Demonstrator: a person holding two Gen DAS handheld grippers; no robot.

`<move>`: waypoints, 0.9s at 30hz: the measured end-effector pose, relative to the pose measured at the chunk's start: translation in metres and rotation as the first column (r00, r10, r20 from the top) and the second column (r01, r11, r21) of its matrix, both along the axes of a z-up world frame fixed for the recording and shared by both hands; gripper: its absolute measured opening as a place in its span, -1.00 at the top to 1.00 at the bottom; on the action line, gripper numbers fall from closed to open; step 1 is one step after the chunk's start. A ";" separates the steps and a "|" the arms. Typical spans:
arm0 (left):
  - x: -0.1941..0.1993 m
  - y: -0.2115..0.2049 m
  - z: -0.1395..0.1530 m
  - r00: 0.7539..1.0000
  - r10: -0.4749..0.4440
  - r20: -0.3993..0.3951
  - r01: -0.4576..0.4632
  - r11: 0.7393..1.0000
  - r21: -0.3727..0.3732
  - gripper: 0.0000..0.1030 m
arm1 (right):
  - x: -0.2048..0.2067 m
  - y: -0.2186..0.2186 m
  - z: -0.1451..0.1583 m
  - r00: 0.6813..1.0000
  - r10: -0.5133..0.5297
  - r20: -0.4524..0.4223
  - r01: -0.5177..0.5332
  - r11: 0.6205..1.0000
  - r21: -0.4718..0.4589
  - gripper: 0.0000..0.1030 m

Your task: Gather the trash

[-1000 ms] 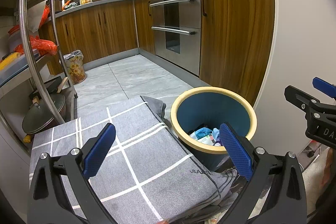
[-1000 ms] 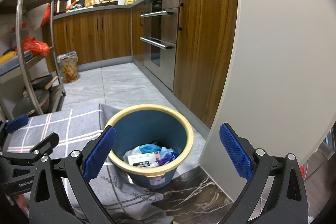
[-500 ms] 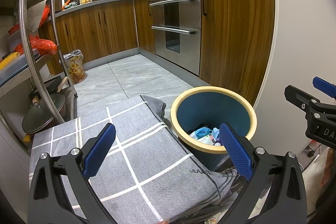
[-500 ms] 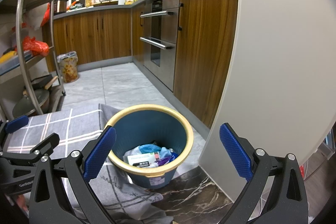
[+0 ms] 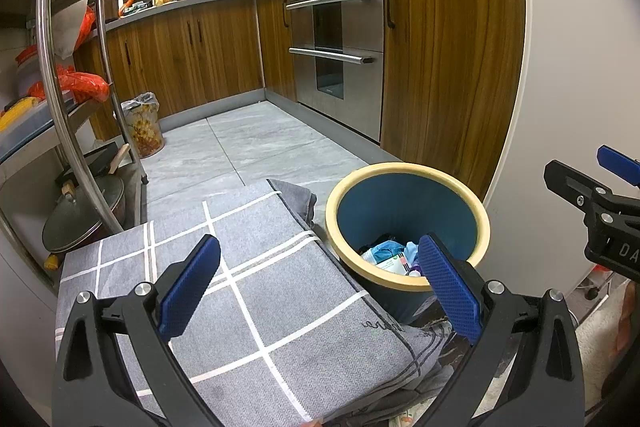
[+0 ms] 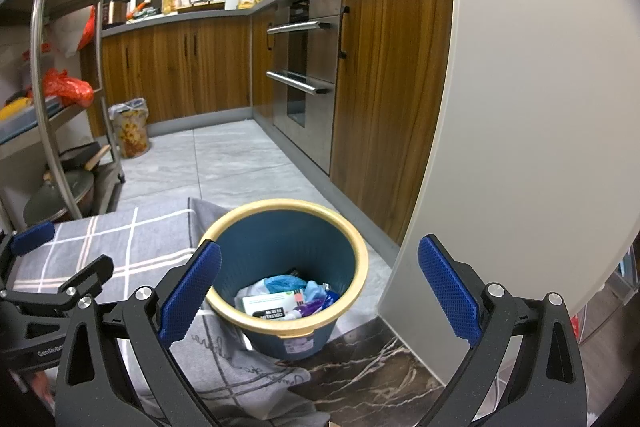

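Observation:
A blue waste bin with a yellow rim (image 5: 406,173) (image 6: 362,255) stands on the floor beside a grey checked cloth (image 5: 256,283) (image 6: 132,247). Trash lies in its bottom: blue crumpled pieces and a white box (image 6: 266,305) (image 5: 386,255). My left gripper (image 5: 318,287) is open and empty, held above the cloth just left of the bin. My right gripper (image 6: 318,287) is open and empty, held above the bin. Each gripper shows at the edge of the other's view.
Wooden kitchen cabinets (image 5: 192,55) and a steel oven (image 5: 340,51) line the far side. A metal shelf rack (image 5: 68,67) with pots stands at the left. A white rounded panel (image 6: 520,107) rises close on the right. A lined small bin (image 5: 142,125) stands by the cabinets.

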State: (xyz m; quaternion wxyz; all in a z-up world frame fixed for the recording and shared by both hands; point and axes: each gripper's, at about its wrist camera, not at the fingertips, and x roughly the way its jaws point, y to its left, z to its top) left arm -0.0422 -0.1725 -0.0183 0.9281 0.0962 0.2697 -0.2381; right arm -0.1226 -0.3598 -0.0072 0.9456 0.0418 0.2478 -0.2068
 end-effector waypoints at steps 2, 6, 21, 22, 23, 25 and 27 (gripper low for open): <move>0.000 0.000 0.000 1.000 0.001 0.002 -0.001 1.000 0.002 -0.90 | 0.000 0.000 0.000 1.000 0.001 -0.001 -0.001 1.000 0.000 -0.91; 0.000 0.000 0.001 1.000 0.002 0.002 -0.002 1.000 0.000 -0.90 | 0.000 0.000 0.000 1.000 0.000 0.000 0.000 1.000 0.000 -0.91; 0.005 0.010 -0.007 0.999 0.009 -0.044 -0.010 1.000 -0.023 -0.90 | 0.000 -0.001 0.000 1.000 0.001 -0.001 -0.001 1.000 0.001 -0.91; 0.004 0.010 -0.007 0.999 0.011 -0.042 -0.012 1.000 -0.020 -0.90 | 0.000 -0.001 0.000 1.000 0.001 -0.002 -0.001 1.000 0.001 -0.91; 0.004 0.011 -0.007 0.999 0.013 -0.041 -0.014 1.000 -0.018 -0.90 | 0.000 -0.001 0.000 1.000 0.000 -0.002 0.000 1.000 0.001 -0.91; 0.005 0.011 -0.007 0.999 0.017 -0.042 -0.017 1.000 -0.014 -0.90 | 0.000 -0.001 0.000 1.000 0.000 0.000 0.000 1.000 0.001 -0.91; 0.006 0.010 -0.006 0.999 0.022 -0.044 -0.023 1.000 -0.011 -0.90 | 0.000 -0.002 0.000 1.000 0.002 -0.002 -0.002 1.000 0.001 -0.91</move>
